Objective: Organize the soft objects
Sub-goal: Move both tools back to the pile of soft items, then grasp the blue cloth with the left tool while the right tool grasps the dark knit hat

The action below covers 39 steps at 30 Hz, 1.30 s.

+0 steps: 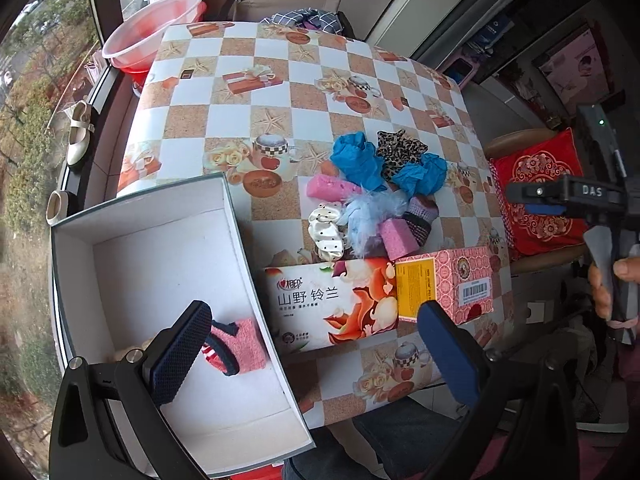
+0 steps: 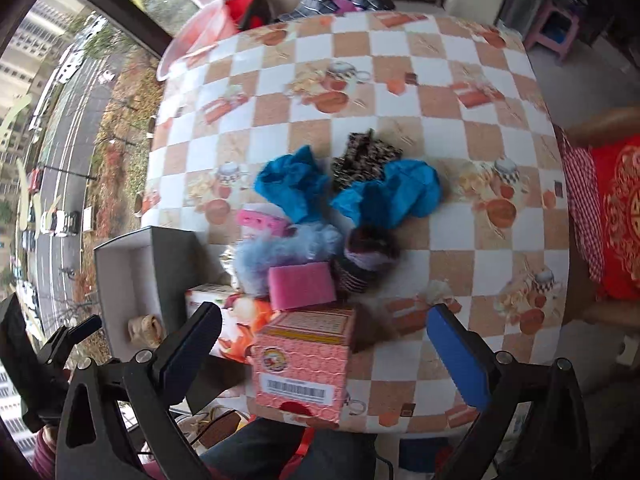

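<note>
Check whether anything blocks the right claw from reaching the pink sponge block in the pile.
Yes. The pink patterned carton stands right in front of the open right claw, with the pink sponge block just behind it. The floral tissue box flanks it on the left.

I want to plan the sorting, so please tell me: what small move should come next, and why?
Probably bring the right claw down over the pink sponge at the near edge of the pile. Both claws stand open and empty, the white box already holds a pink sock, and the sponge lies uncovered on top, just behind the pink carton.
</note>
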### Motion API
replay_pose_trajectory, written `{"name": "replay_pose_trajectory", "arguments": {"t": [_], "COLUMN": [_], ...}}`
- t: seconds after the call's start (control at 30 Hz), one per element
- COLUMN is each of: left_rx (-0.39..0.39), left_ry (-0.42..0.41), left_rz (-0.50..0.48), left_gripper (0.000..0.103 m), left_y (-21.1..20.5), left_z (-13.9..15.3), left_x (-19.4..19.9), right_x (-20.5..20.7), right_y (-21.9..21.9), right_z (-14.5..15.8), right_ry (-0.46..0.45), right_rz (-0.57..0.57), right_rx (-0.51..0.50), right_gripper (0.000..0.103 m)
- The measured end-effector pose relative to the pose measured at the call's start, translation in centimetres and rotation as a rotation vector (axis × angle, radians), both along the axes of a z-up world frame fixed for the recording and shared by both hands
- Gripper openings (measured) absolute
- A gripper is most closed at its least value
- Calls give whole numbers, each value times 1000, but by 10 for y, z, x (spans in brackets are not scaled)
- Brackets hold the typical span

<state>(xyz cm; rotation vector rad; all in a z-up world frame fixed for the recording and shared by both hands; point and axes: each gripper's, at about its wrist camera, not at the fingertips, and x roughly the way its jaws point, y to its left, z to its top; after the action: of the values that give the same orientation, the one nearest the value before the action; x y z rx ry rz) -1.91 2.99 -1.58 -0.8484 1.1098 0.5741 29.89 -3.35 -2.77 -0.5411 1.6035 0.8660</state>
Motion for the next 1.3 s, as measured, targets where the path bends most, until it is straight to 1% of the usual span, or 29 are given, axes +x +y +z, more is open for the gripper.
{"name": "replay_pose_trajectory", "arguments": {"t": [0.13,0.23,0.4,0.57,0.67,0.77,0.87,0.97,1.03,1.07,1.13,1.2,1.27,1.3], "left_rx": [-14,-19,-27,-46,-41,-47,-62,-64,-73,-88,-133,-159,-139,-133], "left_ry": [43,79,135,195,241,257,265,295,323,333,347,368,396,410], "left_rz": [-10,-17,-55,-120,-142,-127,-116,-124,-122,-120,-105,-96,-100,-108], "left_gripper": [103,103,103,103,103,103,103,102,93,91,81,79,79,79], "left_y": [8,17,38,64,80,90,92,90,90,91,93,95,95,95], "left_z": [-9,-17,-37,-71,-91,-107,-121,-136,-147,-153,-165,-175,-180,-182], "left_x": [29,49,91,143,172,193,210,224,230,231,232,232,232,232], "right_x": [23,27,26,27,23,27,46,70,82,84,81,74,65,61], "right_y": [-15,-18,-7,10,25,19,-3,-30,-46,-52,-54,-51,-43,-40], "right_z": [-55,-83,-119,-147,-166,-174,-172,-167,-164,-162,-159,-161,-167,-172], "right_ry": [65,91,144,201,197,139,64,-12,3,37,96,113,107,91], "right_rz": [-59,-53,-14,1,46,42,-10,-50,-94,-116,-123,-104,-82,-72], "right_rx": [-76,-114,-139,-139,-158,-179,-197,-228,-208,-170,-103,-76,-72,-85], "right_gripper": [103,103,103,103,103,103,103,103,103,103,103,103,103,103]}}
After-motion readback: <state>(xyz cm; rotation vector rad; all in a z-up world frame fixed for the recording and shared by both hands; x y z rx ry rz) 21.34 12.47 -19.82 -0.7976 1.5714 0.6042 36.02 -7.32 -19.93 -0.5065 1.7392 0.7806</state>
